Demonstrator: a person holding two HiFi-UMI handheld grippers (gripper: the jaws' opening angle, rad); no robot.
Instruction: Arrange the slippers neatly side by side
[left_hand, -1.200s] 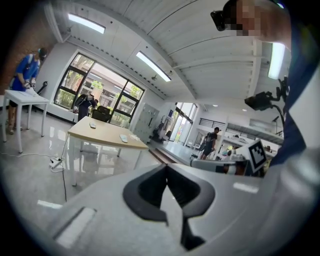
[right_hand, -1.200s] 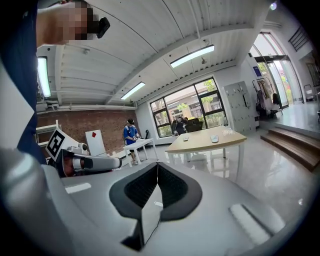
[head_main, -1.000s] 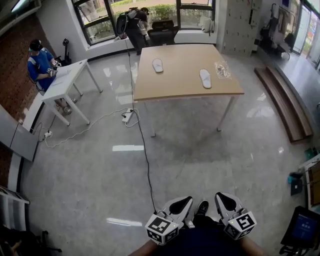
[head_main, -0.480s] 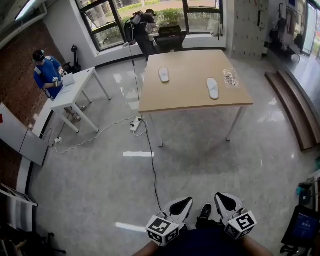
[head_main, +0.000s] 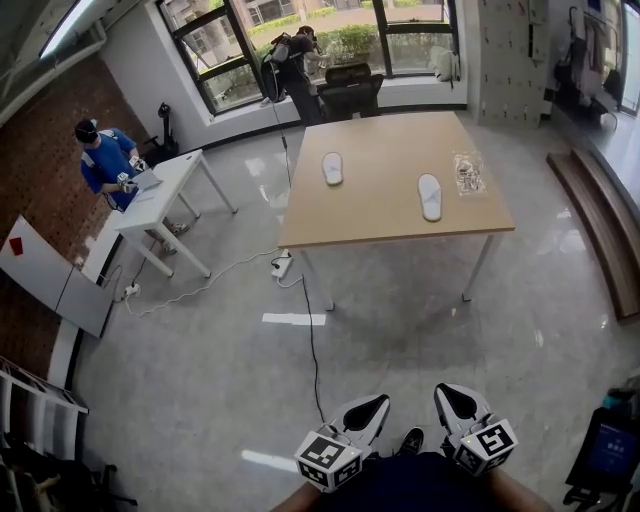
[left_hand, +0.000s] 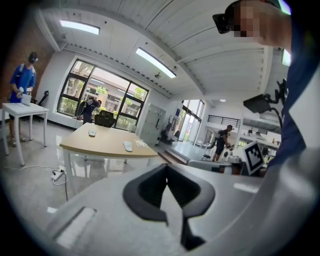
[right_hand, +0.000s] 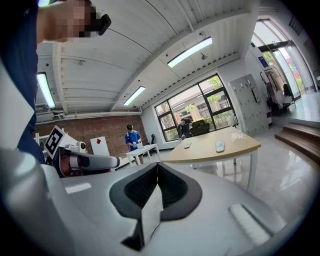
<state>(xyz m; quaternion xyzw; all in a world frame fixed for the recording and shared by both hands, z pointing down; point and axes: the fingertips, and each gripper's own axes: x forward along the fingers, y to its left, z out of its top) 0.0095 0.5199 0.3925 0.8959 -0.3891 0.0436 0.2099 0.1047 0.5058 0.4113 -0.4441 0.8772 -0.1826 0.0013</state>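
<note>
Two white slippers lie apart on the wooden table (head_main: 380, 215): one (head_main: 332, 168) near its far left, the other (head_main: 430, 196) toward the right. Both show small and far off in the left gripper view (left_hand: 92, 132) (left_hand: 128, 146) and in the right gripper view (right_hand: 187, 145) (right_hand: 219, 145). My left gripper (head_main: 368, 405) and right gripper (head_main: 452, 398) are held low in front of my body, well short of the table. Each is shut with nothing between its jaws (left_hand: 167, 167) (right_hand: 158, 165).
A crumpled clear plastic bag (head_main: 467, 172) lies right of the slippers. A black cable (head_main: 310, 340) runs over the floor toward a power strip (head_main: 280, 266). A white desk (head_main: 165, 190) with a person in blue stands left. Another person and a black chair (head_main: 350, 92) are behind the table; wooden steps (head_main: 600, 220) right.
The table and slippers have come closer and lower in the head view as I walk toward them. Both grippers stay shut and low in front of me.
</note>
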